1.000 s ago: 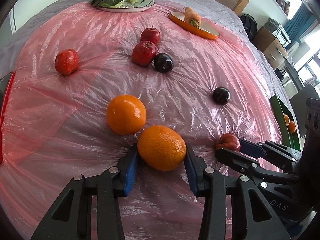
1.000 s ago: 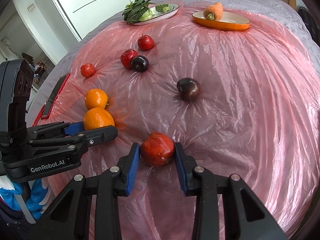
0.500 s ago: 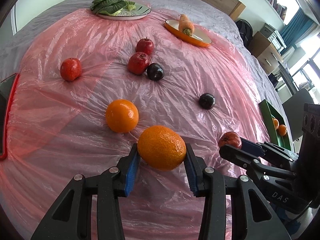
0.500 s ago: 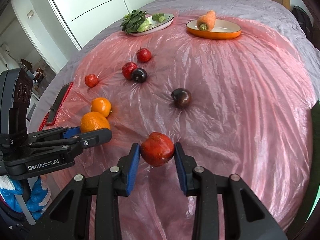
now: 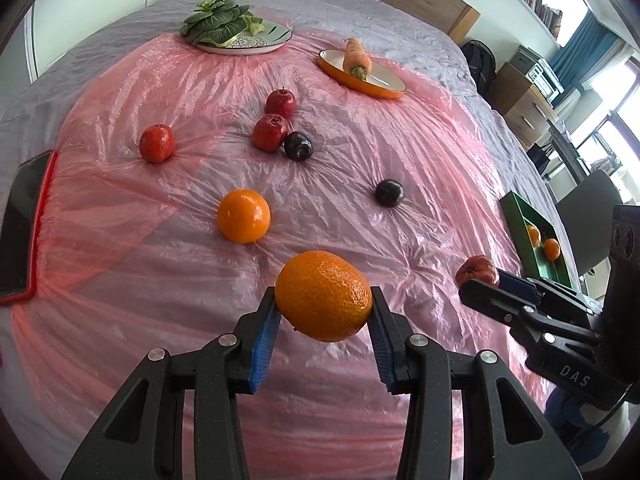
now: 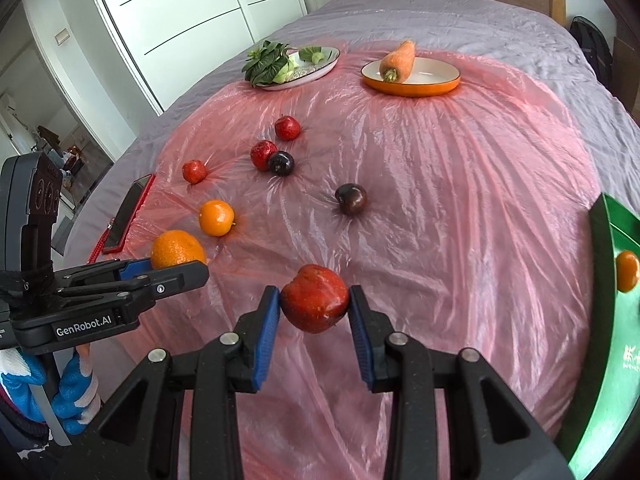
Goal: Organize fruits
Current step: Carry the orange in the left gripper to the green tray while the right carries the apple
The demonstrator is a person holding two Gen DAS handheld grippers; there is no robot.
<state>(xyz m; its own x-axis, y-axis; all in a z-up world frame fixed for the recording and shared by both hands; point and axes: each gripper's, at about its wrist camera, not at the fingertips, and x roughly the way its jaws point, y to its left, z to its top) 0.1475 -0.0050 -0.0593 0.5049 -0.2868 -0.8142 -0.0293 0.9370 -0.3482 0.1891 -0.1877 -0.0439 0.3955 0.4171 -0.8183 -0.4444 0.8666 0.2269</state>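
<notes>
left gripper (image 5: 323, 314): clamped on orange (image 5: 323, 295), lifted
right gripper (image 6: 314, 309): clamped on apple (image 6: 314, 298), lifted
next: carry both level to green tray (image 6: 600, 248) at sheet's right edge; release low.

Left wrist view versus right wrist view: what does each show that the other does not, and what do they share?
Only the left wrist view shows the windows and shelving and two oranges in the green tray. Only the right wrist view shows the white wardrobe doors and the doorway. Both show the left tool holding an orange, the right tool holding a red apple, the carrot plate and the greens plate.
</notes>
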